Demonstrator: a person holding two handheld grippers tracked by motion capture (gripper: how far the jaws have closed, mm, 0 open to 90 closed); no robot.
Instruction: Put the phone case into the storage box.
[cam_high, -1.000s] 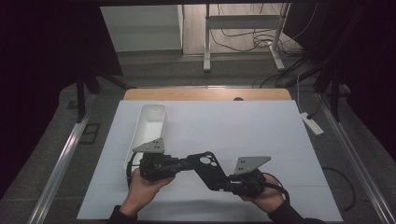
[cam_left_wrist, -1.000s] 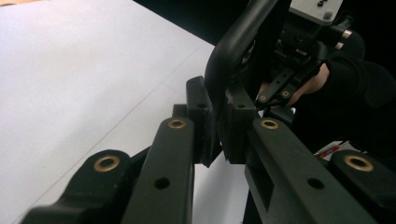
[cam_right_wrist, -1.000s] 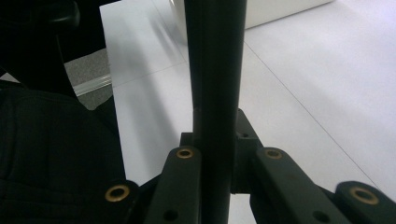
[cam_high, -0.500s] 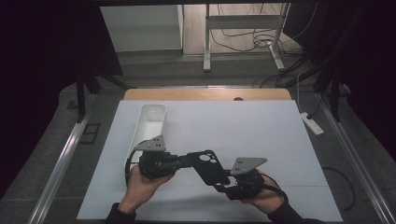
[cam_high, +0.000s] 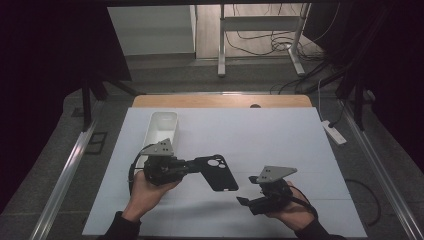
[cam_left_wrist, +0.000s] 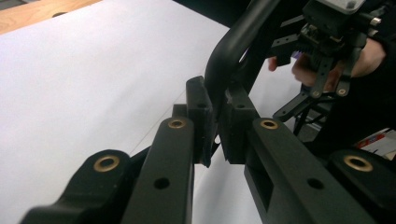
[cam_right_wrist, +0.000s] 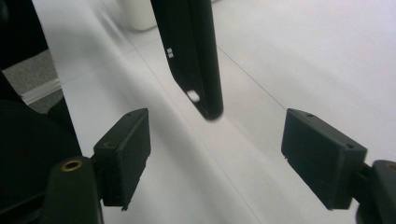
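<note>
We clamp the phone case by one end in our left gripper; our right gripper, its jaws just opened and empty, has let go beside it.

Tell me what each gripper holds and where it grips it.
The left gripper clamps the black phone case at its camera-cutout end. The right gripper, jaws just opened, holds nothing.

A black phone case is seen against the white table. A white tray lies near the left edge; a wooden strip lines the far edge.
</note>
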